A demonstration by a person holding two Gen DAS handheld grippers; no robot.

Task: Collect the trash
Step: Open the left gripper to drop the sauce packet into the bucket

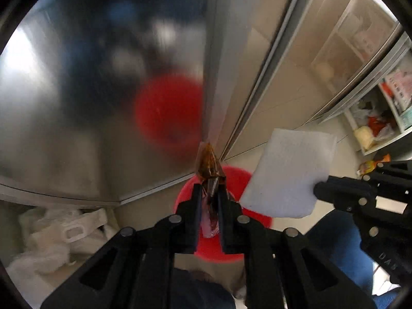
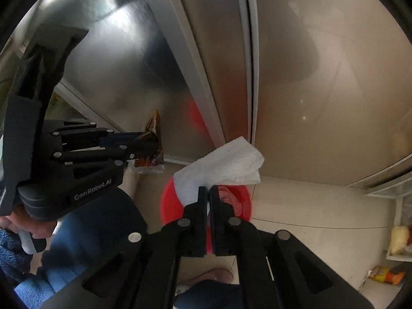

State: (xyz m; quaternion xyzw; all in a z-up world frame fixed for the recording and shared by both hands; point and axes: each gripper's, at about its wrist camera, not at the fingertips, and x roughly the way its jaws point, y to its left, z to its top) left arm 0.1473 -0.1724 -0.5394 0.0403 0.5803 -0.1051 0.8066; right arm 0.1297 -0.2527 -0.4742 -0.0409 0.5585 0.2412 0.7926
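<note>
My left gripper is shut on a brown and clear plastic wrapper, held above a red bin on the floor. My right gripper is shut on a white paper napkin, also above the red bin. In the left wrist view the right gripper holds the napkin at the right. In the right wrist view the left gripper holds the wrapper at the left.
A brushed steel cabinet stands right behind the bin and mirrors it. White plastic bags lie at the lower left. An orange snack packet lies on the tiled floor by a low shelf with bagged goods.
</note>
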